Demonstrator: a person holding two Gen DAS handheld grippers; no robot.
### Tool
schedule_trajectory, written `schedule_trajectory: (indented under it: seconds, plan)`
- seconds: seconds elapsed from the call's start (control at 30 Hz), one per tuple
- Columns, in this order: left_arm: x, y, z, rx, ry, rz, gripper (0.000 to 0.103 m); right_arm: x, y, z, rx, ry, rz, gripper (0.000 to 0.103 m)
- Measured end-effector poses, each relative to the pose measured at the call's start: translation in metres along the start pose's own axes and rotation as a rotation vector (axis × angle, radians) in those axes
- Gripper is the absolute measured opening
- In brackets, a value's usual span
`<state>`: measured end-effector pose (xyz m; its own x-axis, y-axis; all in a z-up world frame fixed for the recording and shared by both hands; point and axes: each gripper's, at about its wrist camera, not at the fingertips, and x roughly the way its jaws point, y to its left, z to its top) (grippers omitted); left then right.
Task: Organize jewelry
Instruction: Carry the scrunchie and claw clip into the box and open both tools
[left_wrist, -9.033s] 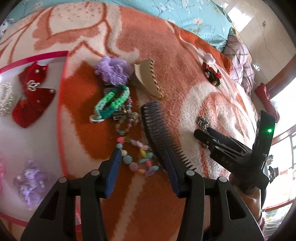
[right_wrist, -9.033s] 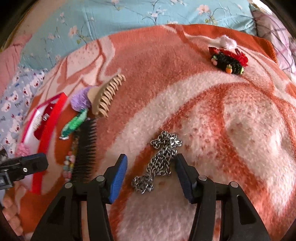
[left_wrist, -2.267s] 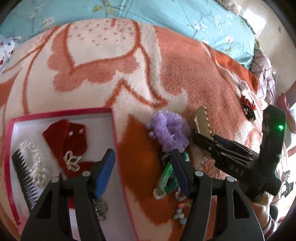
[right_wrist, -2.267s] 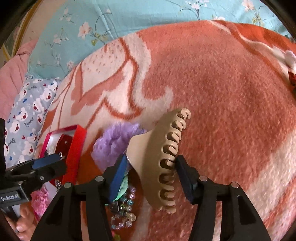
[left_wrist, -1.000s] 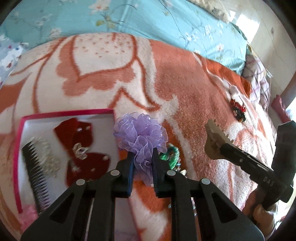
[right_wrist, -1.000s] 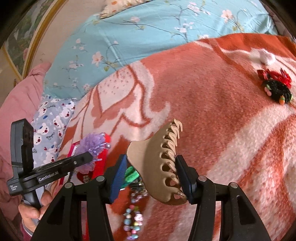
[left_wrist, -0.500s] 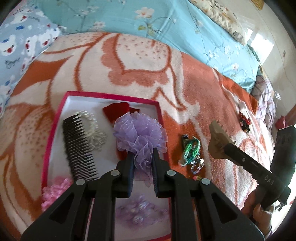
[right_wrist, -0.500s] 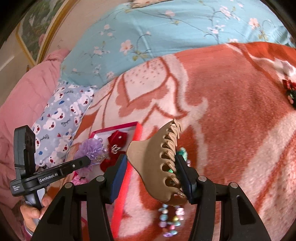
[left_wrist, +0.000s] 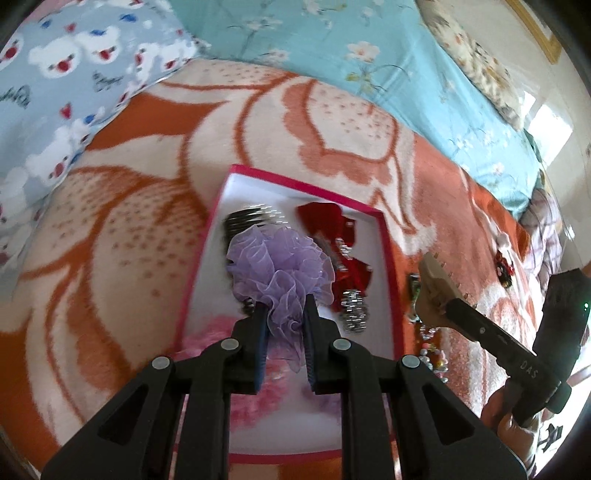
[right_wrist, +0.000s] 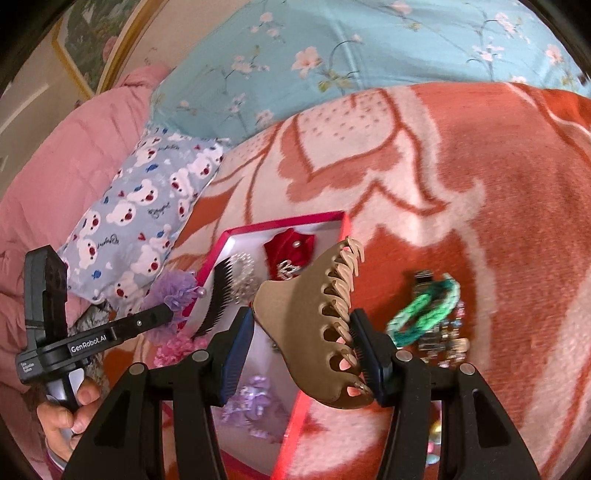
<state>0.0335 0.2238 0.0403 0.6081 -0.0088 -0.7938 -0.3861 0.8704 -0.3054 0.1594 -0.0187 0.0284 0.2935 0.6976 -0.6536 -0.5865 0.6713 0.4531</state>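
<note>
My left gripper is shut on a purple tulle scrunchie and holds it above the red-rimmed white box. The box holds a black comb, a red bow, a silver chain and pink and purple hair pieces. My right gripper is shut on a beige claw clip, held over the box's right rim. The left gripper also shows in the right wrist view, at the box's left side.
A green braided bracelet and bead bracelets lie on the orange blanket right of the box. A small red and black hair clip lies far right. A bear-print pillow and blue floral bedding lie behind.
Both grippers have moved left with their loads. The scrunchie now hangs over the middle of the box, and the claw clip has come over the box's right rim.
</note>
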Motion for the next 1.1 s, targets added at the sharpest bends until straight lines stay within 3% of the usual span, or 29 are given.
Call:
schedule_trajectory:
  seconds: [0.53,1.1]
  plan:
    - [0.022,0.035,-0.007,-0.048,0.041,0.021,0.014,0.056,0.040,-0.012,-0.076,0.085,0.022,0.054]
    - [0.054,0.043,-0.012,-0.060,0.091,0.029,0.016,0.098,0.034,-0.004,-0.087,0.122,0.007,0.054]
